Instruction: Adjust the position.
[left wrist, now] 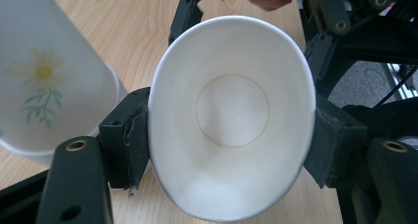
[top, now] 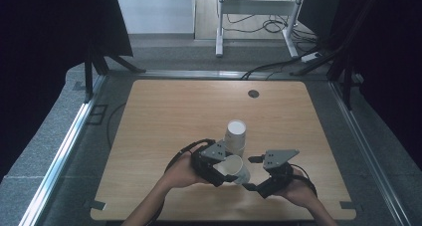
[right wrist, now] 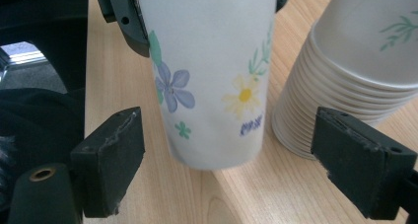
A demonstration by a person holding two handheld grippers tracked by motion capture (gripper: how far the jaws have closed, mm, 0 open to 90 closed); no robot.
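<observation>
White paper cup (left wrist: 231, 120) lies level, mouth toward left gripper (top: 215, 162), jaws clamped on it.

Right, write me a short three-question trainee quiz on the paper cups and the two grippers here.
1. True or false: the left hand-held gripper squeezes the rim of the paper cup into an oval.
2. Which stands on the table beside the held cup? A) a stack of cups B) a glass bottle C) a metal bowl
3. Fill in: the pads of the right hand-held gripper stand ____ of the cup's sides, not touching.

Key: 1 true; 2 A, the stack of cups; 3 clear.
</observation>
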